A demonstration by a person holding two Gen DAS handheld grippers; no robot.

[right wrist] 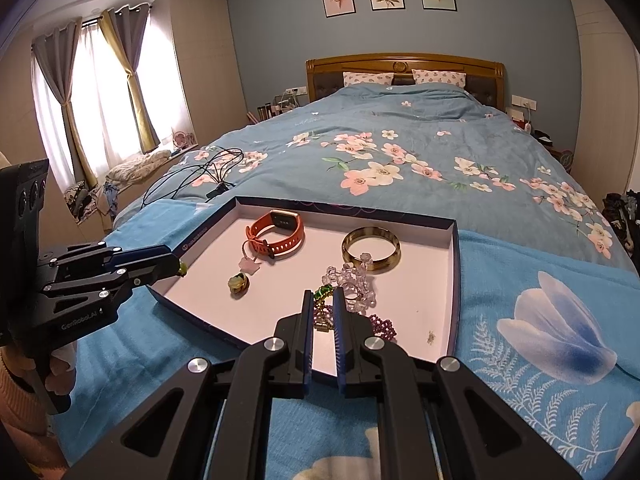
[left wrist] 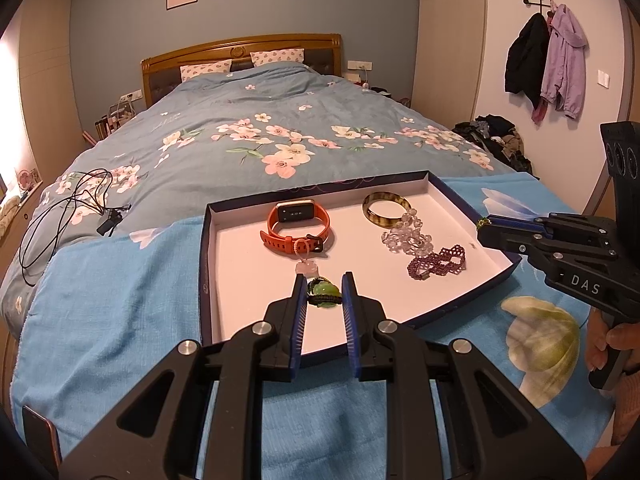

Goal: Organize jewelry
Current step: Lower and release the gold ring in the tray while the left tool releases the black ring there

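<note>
Jewelry sits in a shallow box lid on a blue towel at the foot of the bed. From my left camera I see the orange watch toward the back left, a small pink charm just in front of it, the amber bangle at the back right, clear beads touching the bangle's near edge, and a purple bead bracelet just in front of those.

My left claw hangs over the lid's near part, its pads pinching a green pendant on a dark cord. In the right view a greenish bit shows at its tip, and a second green-and-gold piece lies on the lid floor below.

My right claw is over the right side of the lid, jaws nearly together on a green bead chain with a small gold clasp hanging between the pads, right above the purple bracelet and clear beads
</note>
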